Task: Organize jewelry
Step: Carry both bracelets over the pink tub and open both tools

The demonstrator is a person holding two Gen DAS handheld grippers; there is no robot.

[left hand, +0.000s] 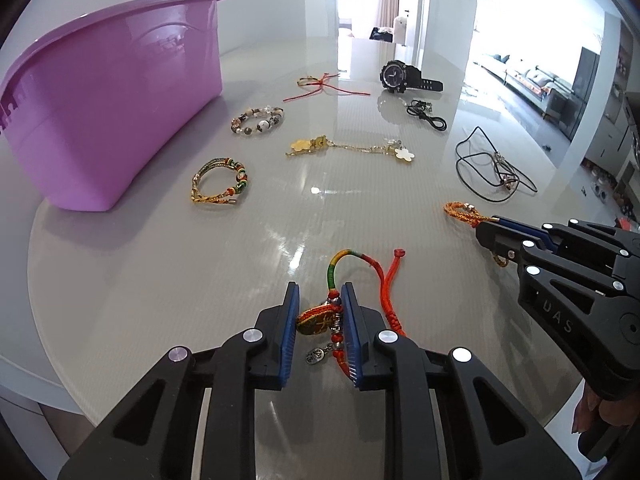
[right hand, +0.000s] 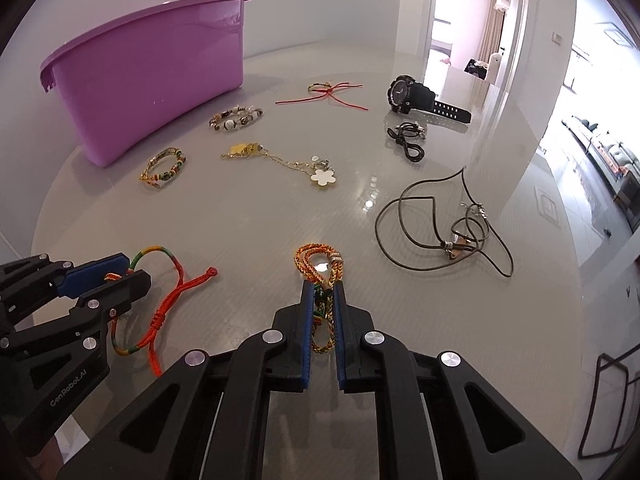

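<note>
My left gripper [left hand: 320,300] straddles a red, green and yellow cord bracelet [left hand: 352,258] with a coin charm [left hand: 316,320] on the grey table; its blue pads sit close on both sides of the charm. It also shows in the right wrist view [right hand: 128,270]. My right gripper [right hand: 323,292] is shut on a gold-orange braided bracelet [right hand: 316,254], whose loop sticks out past the fingertips. It also shows in the left wrist view [left hand: 486,232]. A purple basket [left hand: 116,92] stands at the far left.
Laid out on the table: a green-gold beaded bracelet [left hand: 220,180], a bead bracelet [left hand: 258,120], a gold chain with flower charms [left hand: 352,148], a red string bracelet [left hand: 324,84], a black watch [left hand: 400,76], a small black cord [left hand: 426,114], a black cord necklace [left hand: 492,168].
</note>
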